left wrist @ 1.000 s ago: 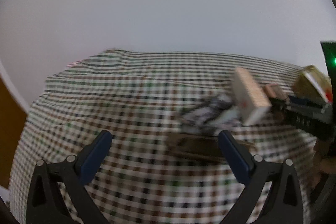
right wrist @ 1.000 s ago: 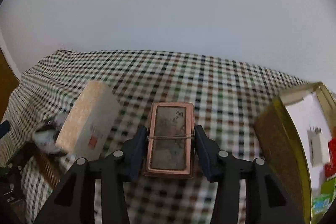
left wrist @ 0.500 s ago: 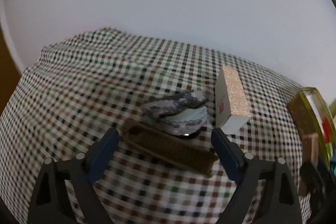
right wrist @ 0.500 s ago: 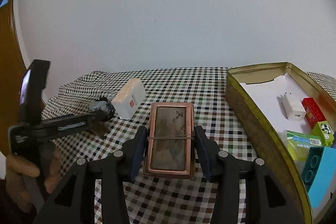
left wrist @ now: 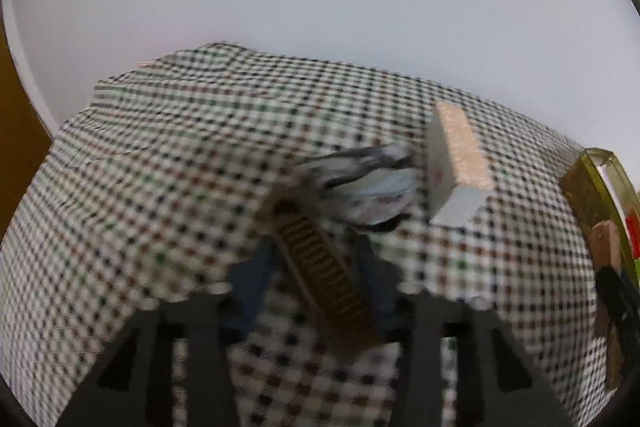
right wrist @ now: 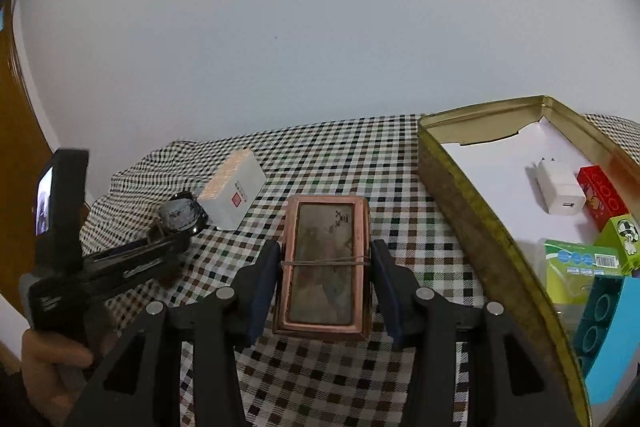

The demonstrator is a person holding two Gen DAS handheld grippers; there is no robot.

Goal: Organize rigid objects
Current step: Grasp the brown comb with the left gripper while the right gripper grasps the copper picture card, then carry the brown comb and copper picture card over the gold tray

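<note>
Since half a second back the left gripper [left wrist: 310, 291] has dropped in over the brown brush [left wrist: 320, 275], which now sits between its blue pads, and the jaws look narrower than they were; the left wrist view is smeared with motion blur, so I honestly can't tell if the pads are touching the brush or just flanking it. Biggest thing around is the checkered tablecloth [right wrist: 340, 155] covering the whole table. On its right side sits the gold tin box [right wrist: 472, 211], open, with a white sheet on the bottom and a bunch of stuff already inside: a blue toy block [right wrist: 608, 331] at the near end, a green packet [right wrist: 576, 263], a light-green box [right wrist: 624, 235], a red block [right wrist: 600, 191] and a white charger [right wrist: 558, 189]. The right gripper [right wrist: 325, 263] is clamped on the copper-framed box [right wrist: 325, 263], pads pressed against both long sides, a rubber band around its middle, and it's up over the cloth just left of the tin. Further left on the cloth there's a white box with a speckled top [right wrist: 234, 189], and right beside it a small round patterned container [right wrist: 180, 215], with the brush end just beside that. You can also see the left gripper from the right wrist view [right wrist: 160, 255], reaching in toward that pile.
</note>
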